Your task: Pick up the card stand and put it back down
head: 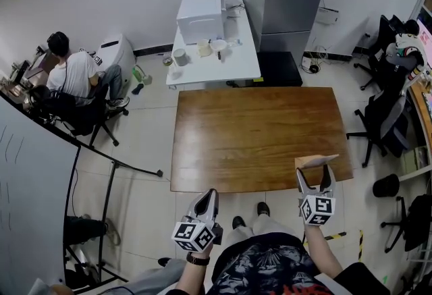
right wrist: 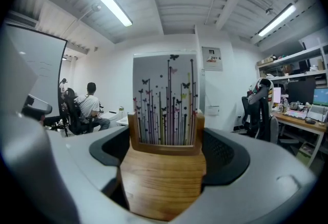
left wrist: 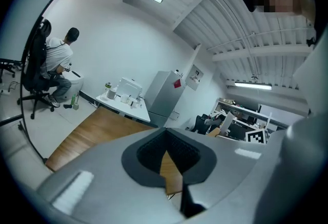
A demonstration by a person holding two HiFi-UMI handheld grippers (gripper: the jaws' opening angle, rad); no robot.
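Snugly between right fingers: card stand

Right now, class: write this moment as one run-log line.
right hand-held gripper: shut on light wooden card stand | stand: held in the air by brown wooden table | left hand-held gripper: shut, empty

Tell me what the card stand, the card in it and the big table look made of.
Card stand: looks like solid wood, warm honey tone, visible grain lines, smooth satin surface. Card: seems paper or thin cardstock, white, flat, printed with coloured stems and butterflies. Table: wood or wood veneer top, darker brown, streaky grain with a mild sheen; which one can't be told.
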